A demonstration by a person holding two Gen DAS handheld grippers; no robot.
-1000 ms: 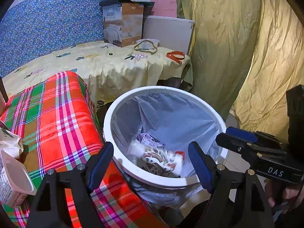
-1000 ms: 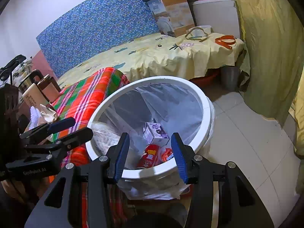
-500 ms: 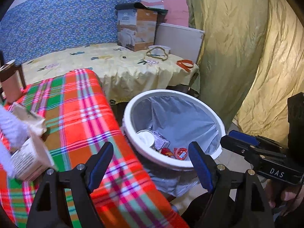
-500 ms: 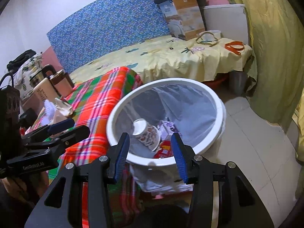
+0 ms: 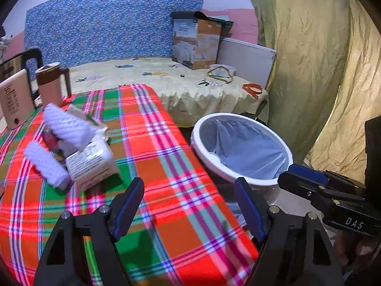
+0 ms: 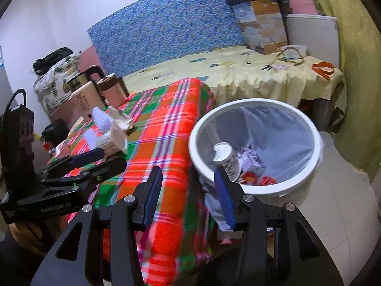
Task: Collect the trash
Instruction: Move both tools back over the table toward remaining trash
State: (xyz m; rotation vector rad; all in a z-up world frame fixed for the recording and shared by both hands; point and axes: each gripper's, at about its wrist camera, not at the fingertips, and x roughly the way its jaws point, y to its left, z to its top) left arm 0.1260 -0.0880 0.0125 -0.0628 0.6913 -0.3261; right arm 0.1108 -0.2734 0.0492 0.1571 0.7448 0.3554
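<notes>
A white trash bin (image 5: 240, 176) with a grey liner stands on the floor beside the plaid-covered table (image 5: 166, 166). In the right wrist view the bin (image 6: 257, 190) holds a paper cup (image 6: 226, 159), a small carton (image 6: 250, 162) and red wrappers (image 6: 259, 180). A white carton (image 5: 91, 160) lies on the table with crumpled paper (image 5: 83, 116) and two white knitted rolls (image 5: 69, 126). My left gripper (image 5: 189, 207) is open and empty over the table's near edge. My right gripper (image 6: 188, 195) is open and empty between table and bin.
A pink mug (image 5: 51, 84), a beige box (image 5: 14, 100) and a kettle (image 6: 81, 78) stand at the table's far left. A yellow-covered bed (image 5: 166, 81) carries a cardboard box (image 5: 195, 43). A yellow curtain (image 5: 309, 71) hangs right of the bin.
Both grippers have pulled back from over the bin and swung left toward the table. The carton, paper and rolls have come into fuller view. Both stay open.
</notes>
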